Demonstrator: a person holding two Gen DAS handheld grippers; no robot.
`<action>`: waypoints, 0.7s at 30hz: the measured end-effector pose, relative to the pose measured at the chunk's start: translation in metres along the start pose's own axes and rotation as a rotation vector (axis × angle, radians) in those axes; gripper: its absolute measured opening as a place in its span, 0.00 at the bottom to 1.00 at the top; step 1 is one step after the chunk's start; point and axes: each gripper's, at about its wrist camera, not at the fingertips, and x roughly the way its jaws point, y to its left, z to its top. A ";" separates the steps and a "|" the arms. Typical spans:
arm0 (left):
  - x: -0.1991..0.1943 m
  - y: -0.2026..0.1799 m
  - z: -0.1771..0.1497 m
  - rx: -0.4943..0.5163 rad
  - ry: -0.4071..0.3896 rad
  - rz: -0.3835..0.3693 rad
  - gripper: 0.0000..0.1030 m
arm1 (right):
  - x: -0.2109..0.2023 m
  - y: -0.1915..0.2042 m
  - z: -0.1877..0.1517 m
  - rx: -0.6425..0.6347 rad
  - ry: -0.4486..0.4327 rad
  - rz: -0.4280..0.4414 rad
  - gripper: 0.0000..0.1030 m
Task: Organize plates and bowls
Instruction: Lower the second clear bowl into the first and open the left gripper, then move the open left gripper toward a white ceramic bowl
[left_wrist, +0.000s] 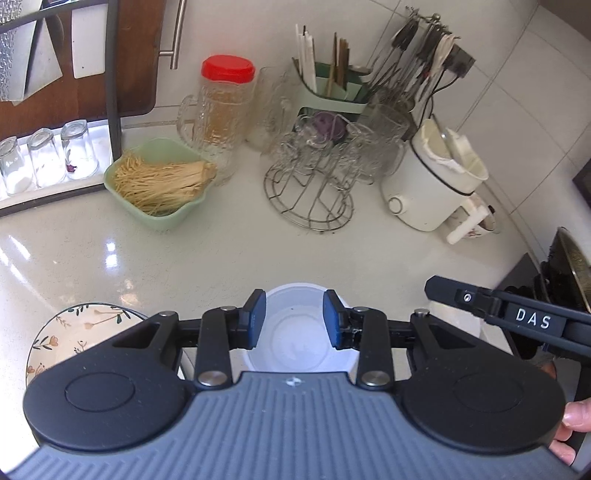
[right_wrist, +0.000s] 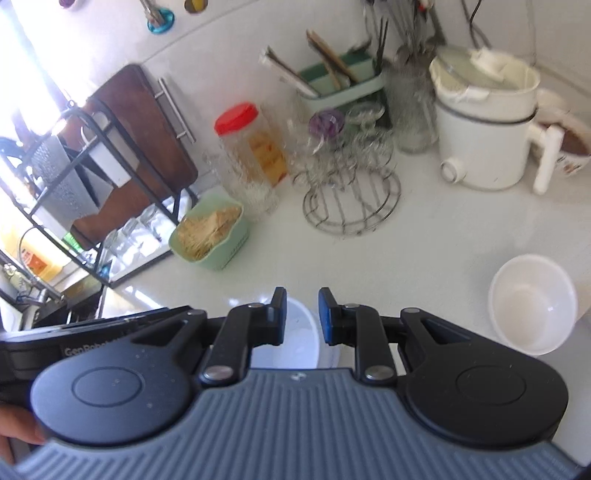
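In the left wrist view my left gripper (left_wrist: 294, 318) hangs above a white bowl (left_wrist: 301, 334) on the counter. Its blue pads (left_wrist: 255, 317) stand apart and touch nothing. A floral plate (left_wrist: 70, 332) lies to the left, partly hidden by the gripper body. My right gripper (left_wrist: 430, 290) pokes in from the right. In the right wrist view my right gripper (right_wrist: 301, 315) shows a narrow gap between its pads with nothing in it, and a white bowl (right_wrist: 301, 338) lies below it. Another white bowl (right_wrist: 532, 302) sits on the counter to the right. My left gripper's body (right_wrist: 74, 343) is at the left.
At the back stand a green dish of noodles (left_wrist: 159, 184), a red-lidded jar (left_wrist: 225, 107), a wire rack of glass cups (left_wrist: 314, 170), a utensil holder (left_wrist: 332, 88) and a white electric pot (left_wrist: 432, 177). A black shelf with upturned glasses (left_wrist: 44, 162) is at left, a stove edge (left_wrist: 565, 273) at right.
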 end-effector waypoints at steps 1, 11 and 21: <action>-0.002 -0.001 -0.001 0.004 -0.002 -0.006 0.38 | -0.004 0.000 0.000 0.002 -0.012 -0.009 0.22; 0.009 -0.010 -0.005 0.033 0.044 -0.053 0.38 | -0.027 -0.003 -0.009 0.006 -0.105 -0.075 0.22; 0.036 -0.050 0.002 0.096 0.076 -0.097 0.38 | -0.034 -0.041 -0.022 0.047 -0.119 -0.174 0.22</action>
